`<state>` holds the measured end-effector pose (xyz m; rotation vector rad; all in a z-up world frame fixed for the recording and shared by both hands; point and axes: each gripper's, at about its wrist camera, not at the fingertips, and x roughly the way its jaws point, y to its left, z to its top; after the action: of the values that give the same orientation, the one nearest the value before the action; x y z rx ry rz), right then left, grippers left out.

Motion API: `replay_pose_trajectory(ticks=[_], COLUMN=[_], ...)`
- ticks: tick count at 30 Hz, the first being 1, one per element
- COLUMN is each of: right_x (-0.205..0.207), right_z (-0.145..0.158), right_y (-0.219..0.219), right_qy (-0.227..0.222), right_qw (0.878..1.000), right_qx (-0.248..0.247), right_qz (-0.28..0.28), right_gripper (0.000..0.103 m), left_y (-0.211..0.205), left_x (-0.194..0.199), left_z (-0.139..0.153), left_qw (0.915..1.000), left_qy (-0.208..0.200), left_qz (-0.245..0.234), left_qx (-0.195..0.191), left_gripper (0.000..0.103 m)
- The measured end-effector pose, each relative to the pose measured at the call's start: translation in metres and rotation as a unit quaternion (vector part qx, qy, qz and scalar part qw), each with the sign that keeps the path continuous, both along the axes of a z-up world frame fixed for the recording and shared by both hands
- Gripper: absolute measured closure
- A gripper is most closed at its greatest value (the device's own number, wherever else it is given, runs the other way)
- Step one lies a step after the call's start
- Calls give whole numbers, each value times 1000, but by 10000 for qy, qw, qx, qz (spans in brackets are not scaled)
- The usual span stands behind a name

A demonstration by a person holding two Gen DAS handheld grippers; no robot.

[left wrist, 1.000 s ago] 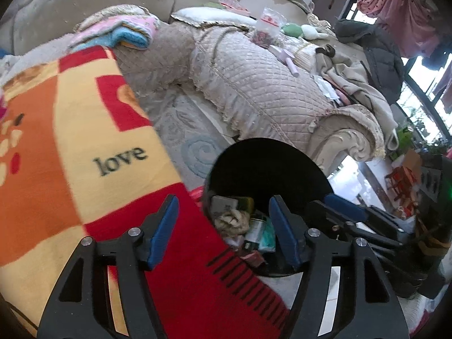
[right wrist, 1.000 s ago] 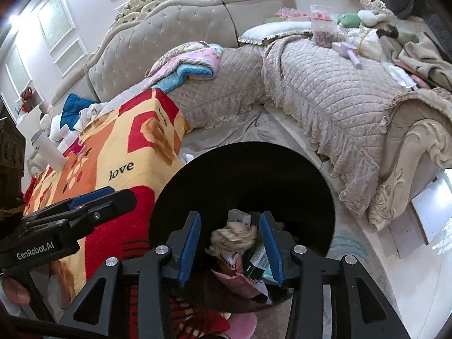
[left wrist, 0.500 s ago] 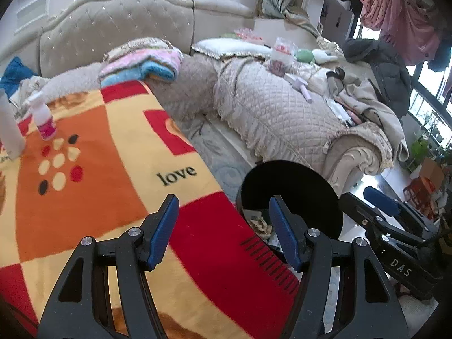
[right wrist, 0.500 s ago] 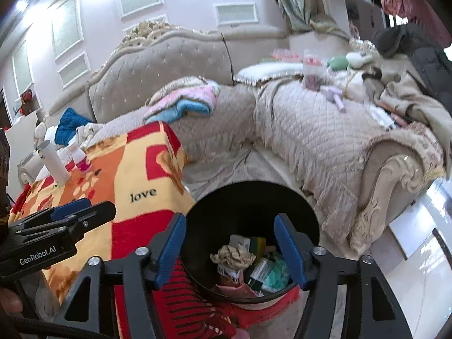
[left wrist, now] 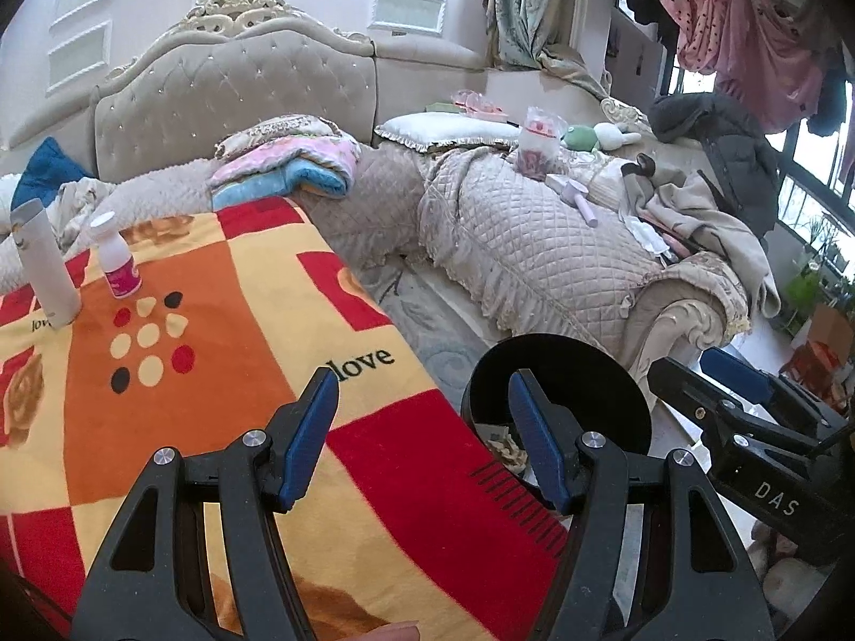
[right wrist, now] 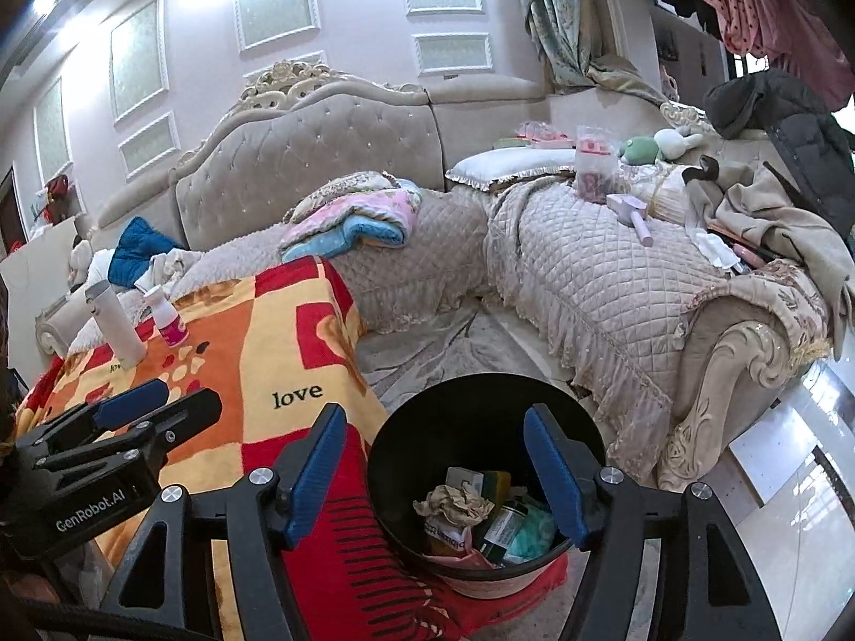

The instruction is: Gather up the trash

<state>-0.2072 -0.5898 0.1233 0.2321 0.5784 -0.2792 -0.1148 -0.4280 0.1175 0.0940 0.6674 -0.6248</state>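
Note:
A black trash bin (right wrist: 582,422) stands on the floor beside the blanket-covered table. A crumpled brown paper ball (right wrist: 454,502) lies in it on top of boxes and wrappers. My right gripper (right wrist: 434,467) hangs above the bin with its jaws opening and nothing between them. My left gripper (left wrist: 422,435) stands open and empty over the blanket's edge, with the bin (left wrist: 614,374) just right of it. A tall white tube (left wrist: 45,262) and a small white bottle with a pink label (left wrist: 118,264) stand at the blanket's far left.
The table carries a red, orange and yellow blanket (left wrist: 214,352) printed "love". A quilted beige corner sofa (right wrist: 561,267) wraps the back and right, piled with folded blankets, a pillow, toys and clothes. A grey rug (right wrist: 443,352) covers the floor between.
The right jaws let go of the crumpled paper ball, which now lies in the bin, and have widened. Both grippers rose and tilted up, bringing the sofa and wall into view.

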Motion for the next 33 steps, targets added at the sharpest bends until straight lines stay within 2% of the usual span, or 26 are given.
replay_pose_trajectory(ticks=[33], right_x=[2], right_z=[-3], right_y=[3], right_qy=[144], right_qw=[9999], right_qx=[29], right_qz=[39], right_gripper=[33], left_y=[4], left_x=[-1], left_z=[1], left_qw=[10000], left_qy=[-32], left_qz=[-24], left_qx=[7], left_gripper=[38])
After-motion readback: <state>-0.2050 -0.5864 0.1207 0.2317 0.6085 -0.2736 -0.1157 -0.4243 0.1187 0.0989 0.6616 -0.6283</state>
